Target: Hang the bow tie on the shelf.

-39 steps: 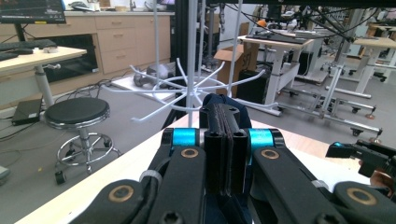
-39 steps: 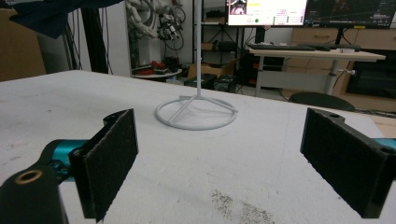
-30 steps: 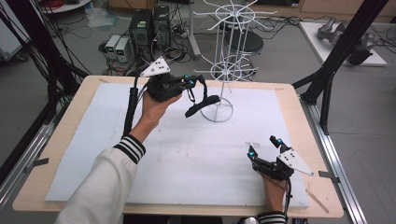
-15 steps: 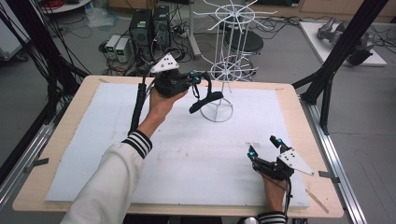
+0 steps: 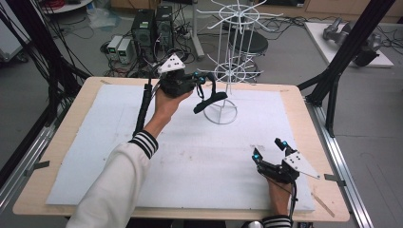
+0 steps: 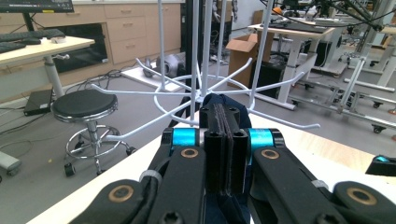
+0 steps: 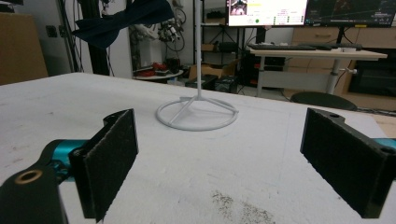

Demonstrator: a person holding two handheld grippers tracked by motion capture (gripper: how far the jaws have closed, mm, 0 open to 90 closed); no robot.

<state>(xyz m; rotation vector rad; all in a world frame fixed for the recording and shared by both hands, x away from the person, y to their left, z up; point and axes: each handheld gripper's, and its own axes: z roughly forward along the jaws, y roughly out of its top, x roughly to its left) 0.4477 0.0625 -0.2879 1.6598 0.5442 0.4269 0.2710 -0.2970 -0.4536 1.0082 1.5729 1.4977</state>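
Observation:
A dark blue bow tie point(image 5: 211, 99) with a looped strap hangs from my left gripper point(image 5: 198, 79), which is shut on it above the far middle of the table. It hangs just left of the white wire rack point(image 5: 231, 72), above the rack's ring base point(image 5: 220, 114). In the left gripper view the shut gripper point(image 6: 226, 136) points at the rack's lower arms point(image 6: 140, 128), with blue cloth point(image 6: 224, 103) behind the tips. My right gripper point(image 5: 269, 149) rests open near the table's front right. The right gripper view shows my gripper point(image 7: 222, 135) holding nothing, the base ring point(image 7: 196, 113) and the bow tie point(image 7: 126, 18) beyond.
A white foam mat point(image 5: 95, 142) covers most of the wooden table point(image 5: 43, 190). Black frame posts point(image 5: 332, 80) stand at the right and left edges. On the floor behind the table are computer boxes point(image 5: 152, 28) and a stool point(image 5: 247, 45).
My left gripper has carried the bow tie a little farther back and to the right, toward the rack, and has tilted upward. The right gripper has stayed still.

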